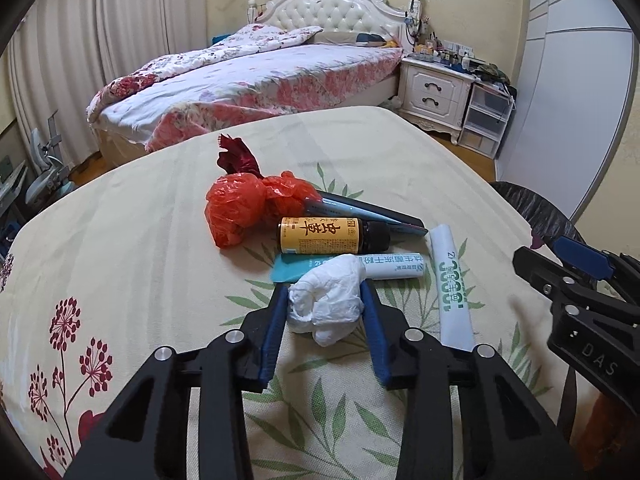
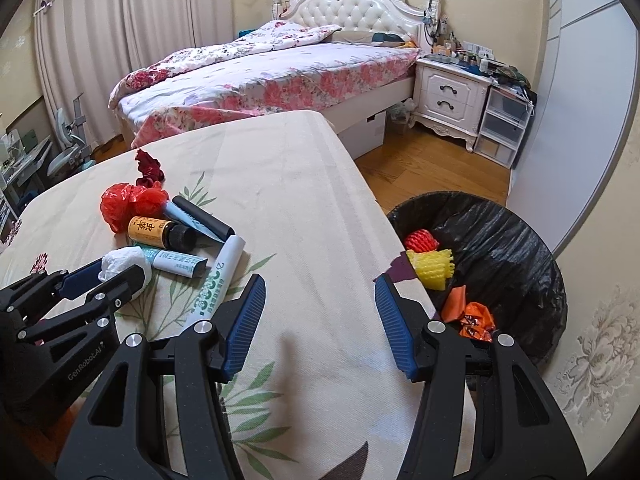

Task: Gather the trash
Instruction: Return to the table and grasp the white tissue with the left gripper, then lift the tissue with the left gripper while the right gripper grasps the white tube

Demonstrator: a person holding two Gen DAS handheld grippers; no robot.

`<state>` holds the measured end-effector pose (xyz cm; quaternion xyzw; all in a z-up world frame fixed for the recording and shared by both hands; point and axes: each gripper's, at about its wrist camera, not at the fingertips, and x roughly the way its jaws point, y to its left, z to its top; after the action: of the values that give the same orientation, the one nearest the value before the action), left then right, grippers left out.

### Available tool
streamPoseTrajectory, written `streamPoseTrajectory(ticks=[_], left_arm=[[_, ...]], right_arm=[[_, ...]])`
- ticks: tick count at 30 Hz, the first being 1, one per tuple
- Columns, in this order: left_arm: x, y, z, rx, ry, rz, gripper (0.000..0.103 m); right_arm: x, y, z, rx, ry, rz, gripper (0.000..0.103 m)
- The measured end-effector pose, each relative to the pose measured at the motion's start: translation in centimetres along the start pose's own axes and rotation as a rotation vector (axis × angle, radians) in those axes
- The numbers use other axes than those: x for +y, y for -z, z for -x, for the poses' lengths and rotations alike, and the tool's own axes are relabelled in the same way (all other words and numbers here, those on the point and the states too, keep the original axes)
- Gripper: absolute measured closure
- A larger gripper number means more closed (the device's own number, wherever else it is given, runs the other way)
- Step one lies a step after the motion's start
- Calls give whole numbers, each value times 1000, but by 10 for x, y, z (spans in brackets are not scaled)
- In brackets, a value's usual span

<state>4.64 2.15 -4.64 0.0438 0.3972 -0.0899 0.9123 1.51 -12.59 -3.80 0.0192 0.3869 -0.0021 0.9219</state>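
My left gripper (image 1: 325, 297) is shut on a crumpled white tissue (image 1: 326, 302), both pads pressing its sides, low over the cloth-covered table (image 1: 140, 240); the tissue also shows in the right wrist view (image 2: 124, 261). Behind it lie a red plastic bag (image 1: 240, 210), an amber bottle (image 1: 332, 235), white tubes (image 1: 450, 286) and a dark flat pack (image 1: 372, 212). My right gripper (image 2: 320, 280) is open and empty above the table's right edge. A black-lined trash bin (image 2: 520, 248) stands to its right and holds red, yellow and orange scraps.
A dark red scrap (image 1: 236, 156) lies behind the red bag. A bed (image 2: 280, 76) and a white nightstand (image 2: 452, 96) stand beyond the table. Wooden floor (image 2: 432, 168) lies between the table and the nightstand.
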Motion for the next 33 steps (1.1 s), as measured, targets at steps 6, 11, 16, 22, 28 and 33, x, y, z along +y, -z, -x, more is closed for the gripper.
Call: streamPoseTrajectory(ticks=[6,11,16,22,28,33], left_arm=[[16,7,15,-11,-33,30,67],[39,13,21,-7,-85,69,67],[57,20,23,7,-120,112,67],[62,24,27,3,-116,132,67],[62,25,27,3,-109,133,67],[62,26,27,2,-112,137,67]], right_arm=[[17,-1,0,-1,-29,36,47],[36,-1,-3,13,-63,70,47],[54,-1,-10,35,-86,107,47],[62,0,-19,76,-81,127,54],[58,6,-25,111,-85,110,68],[55,7,-23,109,-82,116,83]])
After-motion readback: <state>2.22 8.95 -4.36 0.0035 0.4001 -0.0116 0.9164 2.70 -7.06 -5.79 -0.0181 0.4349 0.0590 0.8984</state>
